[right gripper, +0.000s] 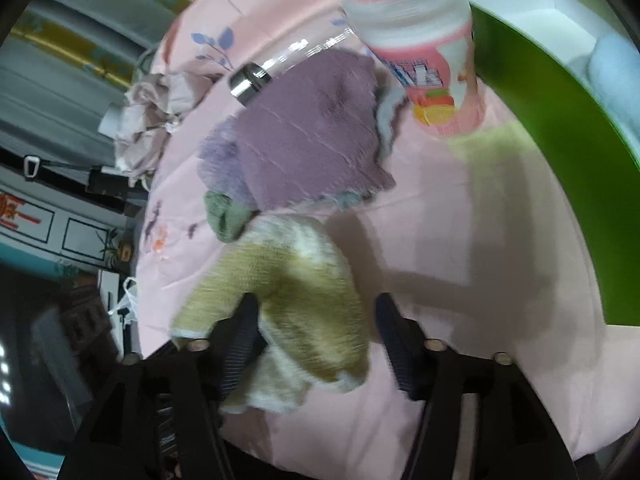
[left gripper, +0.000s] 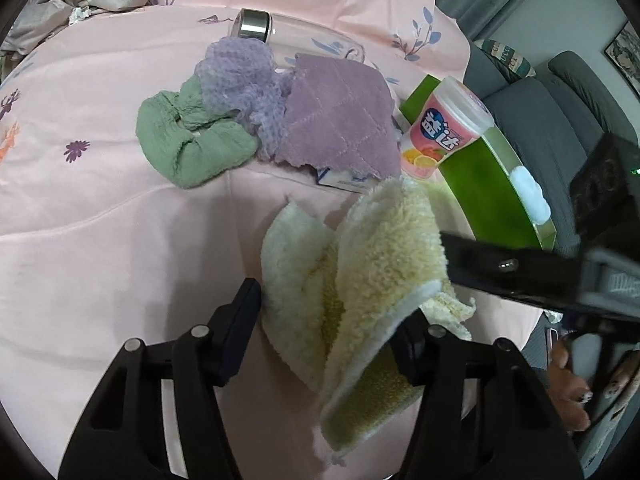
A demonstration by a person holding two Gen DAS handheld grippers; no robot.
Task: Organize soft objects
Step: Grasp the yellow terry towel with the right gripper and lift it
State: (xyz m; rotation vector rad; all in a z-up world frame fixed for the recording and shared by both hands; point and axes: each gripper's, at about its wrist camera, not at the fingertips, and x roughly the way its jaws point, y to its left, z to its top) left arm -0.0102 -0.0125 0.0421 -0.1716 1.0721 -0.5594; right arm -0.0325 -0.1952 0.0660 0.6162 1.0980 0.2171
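Note:
A fluffy yellow cloth (left gripper: 360,276) lies folded on the pink bedsheet (left gripper: 100,240), between the open fingers of my left gripper (left gripper: 332,320). In the right wrist view the same yellow cloth (right gripper: 292,292) sits between the open fingers of my right gripper (right gripper: 316,340), draped over the left finger (right gripper: 240,340). The right gripper's finger (left gripper: 500,272) reaches in from the right in the left wrist view, touching the cloth's edge. Farther back lie a purple quilted cloth (left gripper: 336,120), a lilac waffle cloth (left gripper: 240,76) and a green cloth (left gripper: 192,144).
A green box (left gripper: 488,184) with a white and blue soft item (left gripper: 532,196) inside stands at the right. A pink gum tub (left gripper: 444,128) leans against it. A clear bottle with a steel cap (left gripper: 256,26) lies behind the cloths. Grey sofa beyond the bed edge at right.

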